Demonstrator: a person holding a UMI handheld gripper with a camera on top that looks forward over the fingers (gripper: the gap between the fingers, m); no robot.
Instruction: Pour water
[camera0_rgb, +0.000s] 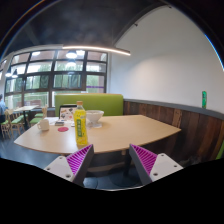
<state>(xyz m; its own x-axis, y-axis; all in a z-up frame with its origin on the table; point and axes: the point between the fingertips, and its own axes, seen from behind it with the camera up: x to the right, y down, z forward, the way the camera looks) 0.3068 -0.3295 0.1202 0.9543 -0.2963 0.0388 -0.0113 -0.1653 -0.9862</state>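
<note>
A yellow-green bottle (81, 127) with a pale cap stands upright on the wooden table (120, 131), near its front edge. Just behind it to the right sits a white bowl (94, 117). A white cup (44, 125) stands further left on the table. My gripper (112, 160) is open and holds nothing. Its purple pads (80, 160) sit low, in front of the table edge. The bottle rises just beyond the left finger.
A pink round item (63, 129) lies flat between the cup and the bottle. A green bench back (105, 102) runs behind the table. A green bottle (204, 99) stands on the wooden wall ledge far right. Windows fill the back left.
</note>
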